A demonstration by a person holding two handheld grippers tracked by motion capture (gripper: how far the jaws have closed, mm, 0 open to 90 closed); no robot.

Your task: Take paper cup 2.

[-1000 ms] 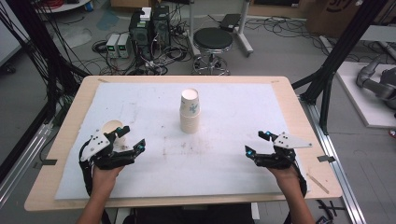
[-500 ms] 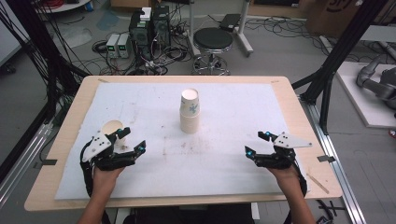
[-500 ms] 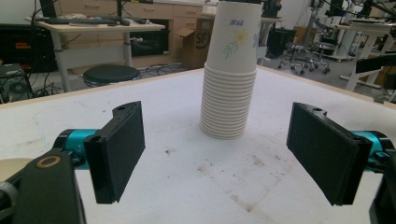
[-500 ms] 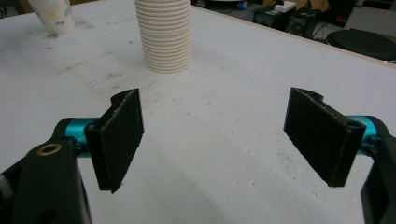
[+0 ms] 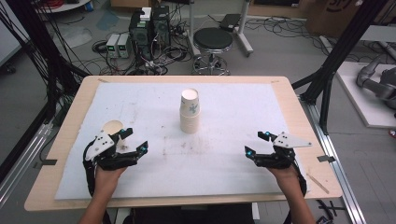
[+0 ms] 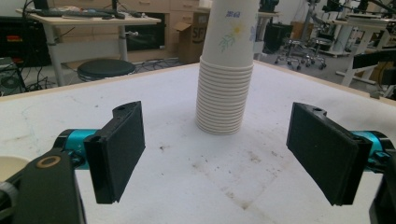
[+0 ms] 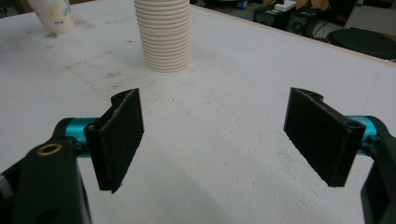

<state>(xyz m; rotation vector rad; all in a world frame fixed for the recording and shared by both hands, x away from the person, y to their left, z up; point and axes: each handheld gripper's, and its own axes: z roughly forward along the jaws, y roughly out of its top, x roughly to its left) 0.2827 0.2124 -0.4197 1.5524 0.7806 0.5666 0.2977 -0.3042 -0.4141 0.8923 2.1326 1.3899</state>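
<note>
A tall stack of white paper cups (image 5: 189, 111) stands upright in the middle of the white mat (image 5: 233, 158); the left gripper view has the stack (image 6: 227, 70) straight ahead, the right gripper view has the stack (image 7: 163, 35) at upper left. A single paper cup (image 5: 112, 129) stands beside my left gripper (image 5: 134, 141), on its far-left side, and appears as the cup (image 7: 51, 15) far off. My left gripper (image 6: 217, 154) is open, nothing between its jaws. My right gripper (image 5: 256, 143) rests at the mat's right, also open and empty (image 7: 215, 140).
The wooden table (image 5: 299, 116) borders the mat on all sides. Beyond the far edge are a black stool (image 5: 213, 42), computer boxes (image 5: 148, 23) and cables on the floor. Black frame posts (image 5: 334, 70) rise at the table's right and left.
</note>
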